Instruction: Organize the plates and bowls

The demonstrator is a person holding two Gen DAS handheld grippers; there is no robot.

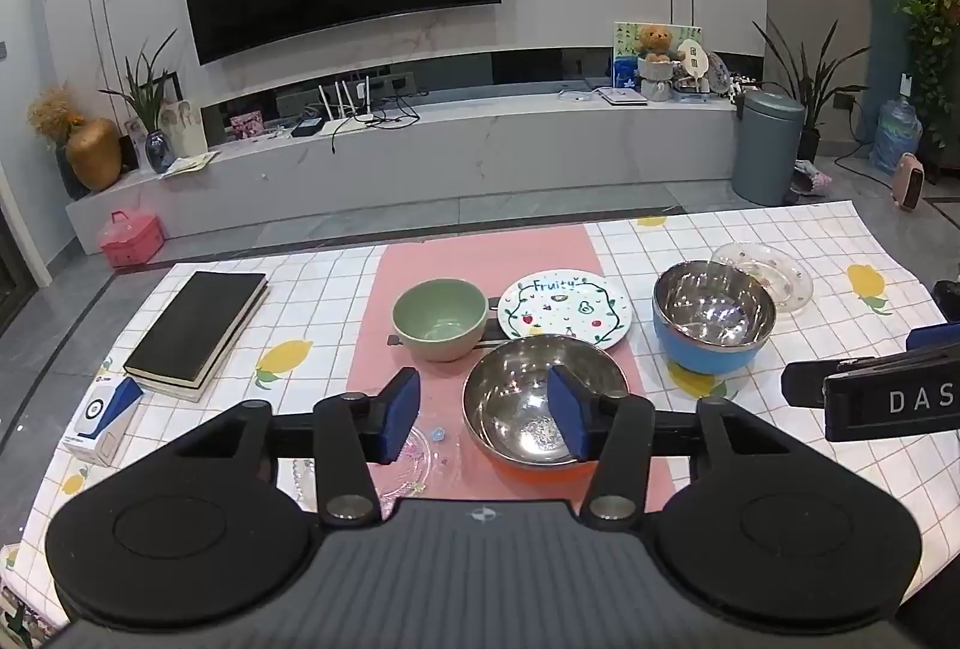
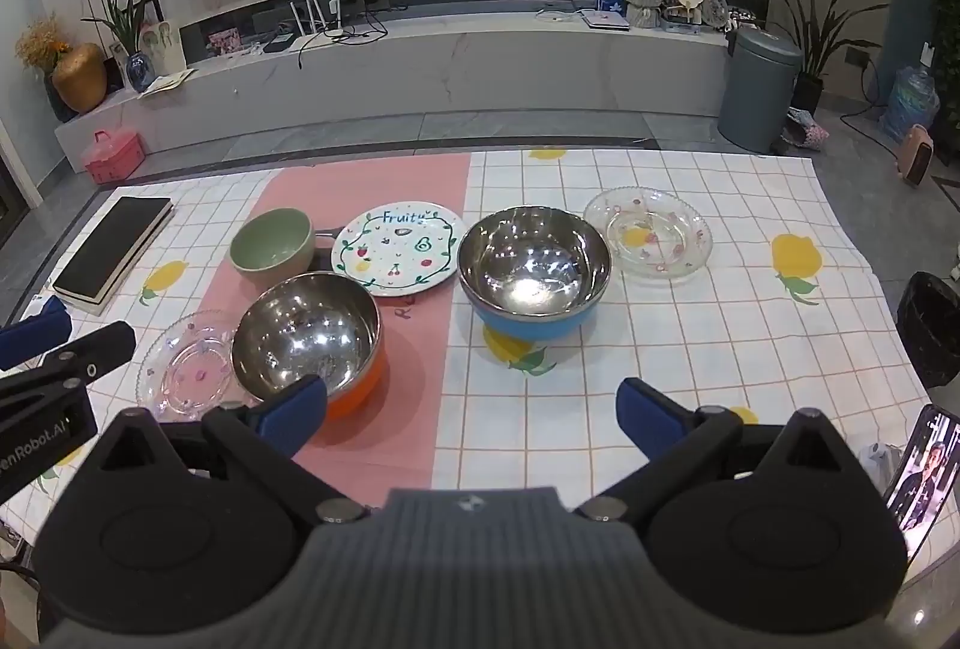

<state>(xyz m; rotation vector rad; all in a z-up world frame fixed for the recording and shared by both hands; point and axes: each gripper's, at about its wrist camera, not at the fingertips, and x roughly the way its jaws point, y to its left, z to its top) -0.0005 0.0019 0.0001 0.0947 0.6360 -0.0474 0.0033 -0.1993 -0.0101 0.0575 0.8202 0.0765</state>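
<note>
On a checked cloth with a pink runner stand a green bowl (image 1: 440, 316) (image 2: 273, 244), a white "Fruity" plate (image 1: 564, 310) (image 2: 399, 247), a steel bowl with a blue outside (image 1: 713, 316) (image 2: 534, 277) and a steel bowl with an orange outside (image 1: 516, 403) (image 2: 306, 337). One clear glass plate (image 1: 774, 277) (image 2: 651, 232) lies behind the blue bowl. Another glass plate (image 1: 441, 445) (image 2: 189, 367) lies left of the orange bowl. My left gripper (image 1: 485, 415) (image 2: 60, 349) hovers open over the orange bowl's near left rim. My right gripper (image 2: 471, 409) (image 1: 870, 391) is wide open and holds nothing, above the cloth in front of the blue bowl.
A black book (image 1: 198, 331) (image 2: 114, 244) lies at the table's left. A white and blue box (image 1: 102, 418) sits near it. A phone (image 2: 921, 475) leans at the near right. A dark round object (image 2: 933, 328) is by the right edge.
</note>
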